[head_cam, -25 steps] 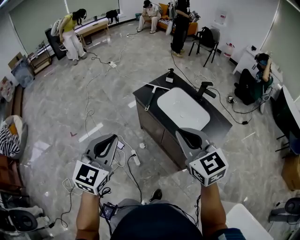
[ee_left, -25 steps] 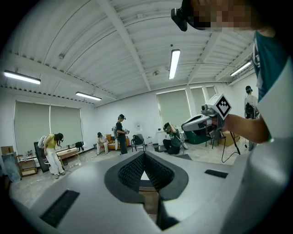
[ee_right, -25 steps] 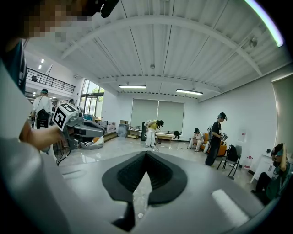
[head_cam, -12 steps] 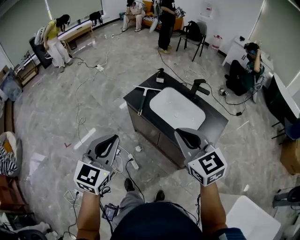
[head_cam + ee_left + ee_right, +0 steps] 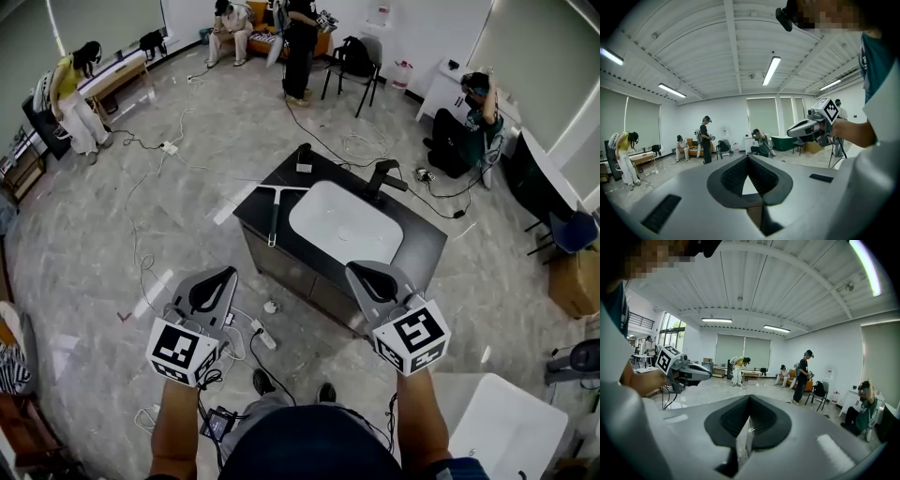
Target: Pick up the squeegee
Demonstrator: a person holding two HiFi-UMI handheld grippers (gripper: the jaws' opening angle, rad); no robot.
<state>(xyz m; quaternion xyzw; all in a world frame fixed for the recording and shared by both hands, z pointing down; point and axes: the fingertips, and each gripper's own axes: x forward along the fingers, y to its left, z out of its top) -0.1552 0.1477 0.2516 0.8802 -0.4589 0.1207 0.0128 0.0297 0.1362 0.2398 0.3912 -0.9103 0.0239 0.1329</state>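
Approach step, nothing gripped yet. My left gripper (image 5: 214, 283) and right gripper (image 5: 373, 278) both have jaws pressed together, empty, near me and well short of the counter (image 5: 427, 246). The squeegee (image 5: 273, 214) lies on the counter's left side, beside the sink (image 5: 345, 223). Next I need to get closer, open one pair of jaws and line up on the handle.

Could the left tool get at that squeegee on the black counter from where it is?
Probably not yet. The left tool, jaws shut, hangs short of the black countertop, and the slim silver T-shaped squeegee lies beyond. Nothing blocks it; stepping closer should do.
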